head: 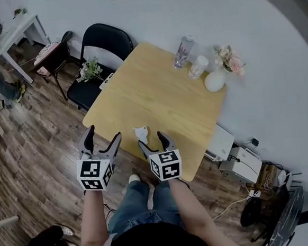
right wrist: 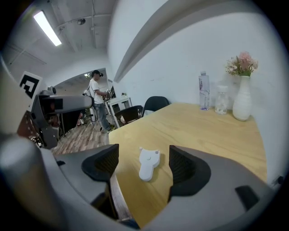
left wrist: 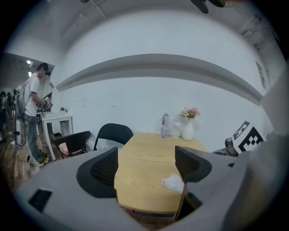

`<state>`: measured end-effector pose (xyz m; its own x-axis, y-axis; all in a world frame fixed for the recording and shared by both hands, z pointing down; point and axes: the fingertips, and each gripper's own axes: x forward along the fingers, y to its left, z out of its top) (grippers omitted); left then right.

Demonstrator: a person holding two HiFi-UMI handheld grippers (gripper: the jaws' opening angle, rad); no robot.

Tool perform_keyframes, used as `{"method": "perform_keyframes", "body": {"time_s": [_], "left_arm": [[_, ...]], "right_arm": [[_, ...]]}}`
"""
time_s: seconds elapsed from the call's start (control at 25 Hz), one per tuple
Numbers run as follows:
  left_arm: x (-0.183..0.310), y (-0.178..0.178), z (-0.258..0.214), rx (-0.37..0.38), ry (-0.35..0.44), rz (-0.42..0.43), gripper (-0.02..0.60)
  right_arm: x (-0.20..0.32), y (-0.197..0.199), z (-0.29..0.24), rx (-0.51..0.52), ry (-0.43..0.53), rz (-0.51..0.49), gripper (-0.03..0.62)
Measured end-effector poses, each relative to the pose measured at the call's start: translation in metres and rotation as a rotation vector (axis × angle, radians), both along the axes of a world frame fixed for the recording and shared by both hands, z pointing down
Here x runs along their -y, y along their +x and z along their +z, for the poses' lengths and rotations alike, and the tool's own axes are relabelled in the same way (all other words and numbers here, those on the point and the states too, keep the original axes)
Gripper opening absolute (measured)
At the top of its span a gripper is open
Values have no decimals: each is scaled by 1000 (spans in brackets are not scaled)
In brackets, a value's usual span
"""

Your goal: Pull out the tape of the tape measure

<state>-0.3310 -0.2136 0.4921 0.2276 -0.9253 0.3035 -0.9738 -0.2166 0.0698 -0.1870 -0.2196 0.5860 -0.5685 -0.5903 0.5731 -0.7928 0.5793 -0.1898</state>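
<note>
White flat plastic tape measure (head: 141, 132) is lying untouched on the light wooden square table (head: 156, 88), near its 6 o'clock edge in the head view, with no tape showing pulled out. Left black two-jaw gripper (head: 103, 133) is hovering off the table at the measure's 8 o'clock, jaws spread, nothing between them. Right black two-jaw gripper (head: 152, 141) is hovering at its 5 o'clock, jaws spread and framing the measure, not touching it. Task is looking not yet begun: gripping and pulling are both remaining.
</note>
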Motion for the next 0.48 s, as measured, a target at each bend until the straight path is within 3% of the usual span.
{"method": "perform_keyframes", "body": {"time_s": [0.2, 0.36, 0.48], "left_arm": [[4, -1, 10, 0, -24, 37, 400], [8, 2, 17, 2, -35, 61, 399], [10, -2, 19, 3, -45, 65, 397]], "right_arm": [[-3, -12, 30, -48, -44, 15, 348], [0, -13, 54, -102, -64, 42, 267], [2, -15, 72, -140, -101, 52, 252]]}}
